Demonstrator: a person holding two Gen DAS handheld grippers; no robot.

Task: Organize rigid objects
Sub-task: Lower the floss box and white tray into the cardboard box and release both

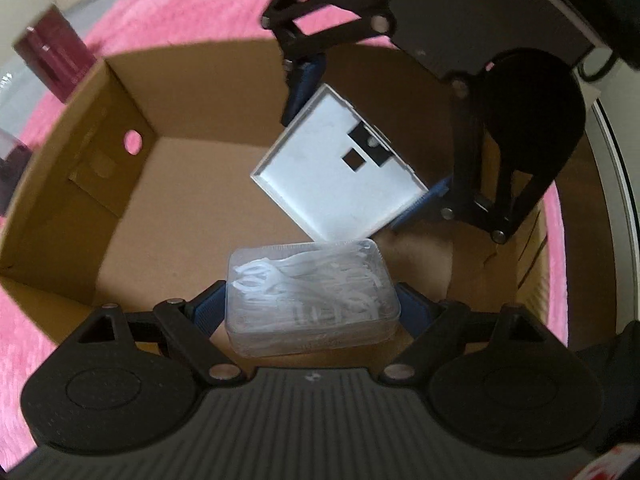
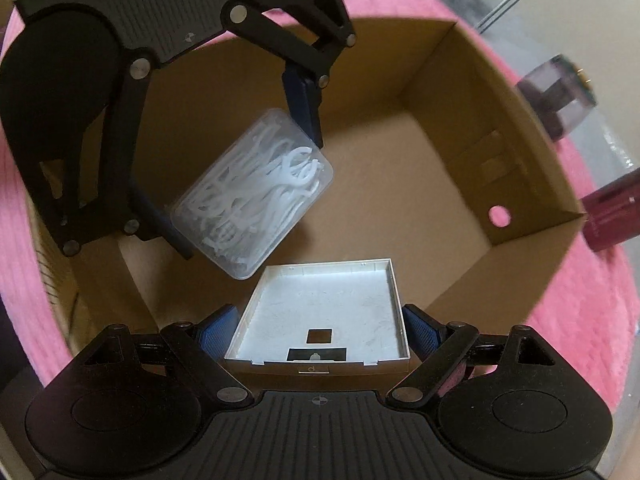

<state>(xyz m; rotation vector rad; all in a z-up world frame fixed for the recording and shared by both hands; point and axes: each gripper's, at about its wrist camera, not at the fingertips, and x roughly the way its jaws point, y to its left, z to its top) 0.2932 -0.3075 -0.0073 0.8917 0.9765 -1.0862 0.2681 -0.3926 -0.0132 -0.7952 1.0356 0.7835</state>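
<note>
Left wrist view, fingers [image 1: 312, 308] clamped on clear box [image 1: 312, 300], right wrist, fingers [image 2: 320, 328] clamped on white tray [image 2: 324, 312]

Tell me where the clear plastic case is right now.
The clear plastic case is held in the left tongs above the open cardboard box, beside the white tray.
</note>
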